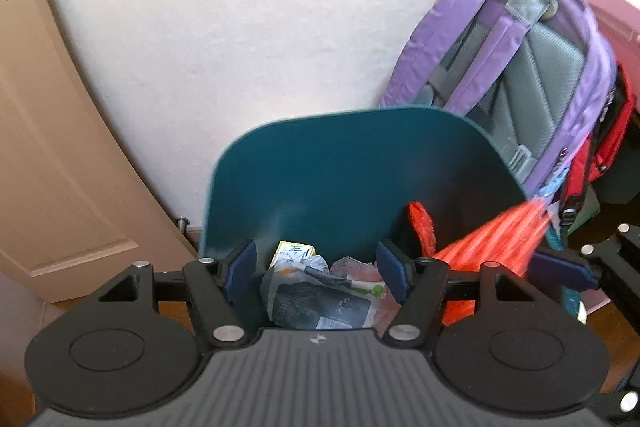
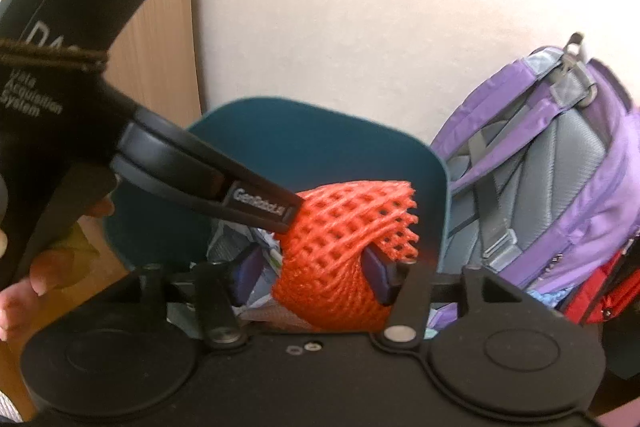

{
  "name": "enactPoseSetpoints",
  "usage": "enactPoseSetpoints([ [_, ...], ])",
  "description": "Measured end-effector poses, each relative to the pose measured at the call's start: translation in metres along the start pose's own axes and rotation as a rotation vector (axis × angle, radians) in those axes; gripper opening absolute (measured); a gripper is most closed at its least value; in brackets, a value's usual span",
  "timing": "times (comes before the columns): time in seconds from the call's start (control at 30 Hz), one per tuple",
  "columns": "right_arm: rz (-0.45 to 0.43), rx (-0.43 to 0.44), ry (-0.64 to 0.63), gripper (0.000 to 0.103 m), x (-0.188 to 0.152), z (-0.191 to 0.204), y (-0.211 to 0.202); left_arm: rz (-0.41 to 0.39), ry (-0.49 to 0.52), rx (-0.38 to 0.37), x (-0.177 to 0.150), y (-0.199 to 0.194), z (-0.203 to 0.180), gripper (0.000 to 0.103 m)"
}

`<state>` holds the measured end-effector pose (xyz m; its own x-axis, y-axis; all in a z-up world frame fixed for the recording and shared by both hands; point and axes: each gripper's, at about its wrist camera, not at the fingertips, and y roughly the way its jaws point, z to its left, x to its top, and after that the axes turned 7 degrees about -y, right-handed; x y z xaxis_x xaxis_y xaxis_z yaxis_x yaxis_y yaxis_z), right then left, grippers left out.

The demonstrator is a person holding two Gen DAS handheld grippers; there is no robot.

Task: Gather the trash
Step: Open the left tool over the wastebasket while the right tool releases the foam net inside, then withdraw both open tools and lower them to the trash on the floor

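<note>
A purple backpack [image 1: 516, 67] is leaning beside the teal bin [image 1: 352, 167]. Both the left gripper [image 1: 318, 269] and right gripper [image 2: 312, 273] are standing released, the orange mesh net [image 2: 340, 255] lying loose between the right's jaws.

Light: bright, even daylight is thrown on the wall [image 1: 240, 27].
Blur: the backpack [image 1: 520, 59] and orange net [image 2: 344, 247] are smeared.
Edges: strong fisheye bending and dark corners are seen.
</note>
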<state>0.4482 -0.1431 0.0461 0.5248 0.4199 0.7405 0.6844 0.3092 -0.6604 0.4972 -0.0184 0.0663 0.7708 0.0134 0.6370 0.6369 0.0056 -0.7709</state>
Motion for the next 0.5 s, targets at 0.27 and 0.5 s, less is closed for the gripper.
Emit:
enactPoseSetpoints([
  [0.27, -0.068, -0.002, 0.025, 0.069, 0.001, 0.014, -0.065, -0.068, -0.026, -0.012, -0.017, -0.073, 0.016, 0.070],
  [0.5, -0.113, -0.017, 0.024, 0.081, -0.010, 0.032, -0.114, -0.095, -0.037, -0.033, -0.047, -0.124, 0.030, 0.075],
])
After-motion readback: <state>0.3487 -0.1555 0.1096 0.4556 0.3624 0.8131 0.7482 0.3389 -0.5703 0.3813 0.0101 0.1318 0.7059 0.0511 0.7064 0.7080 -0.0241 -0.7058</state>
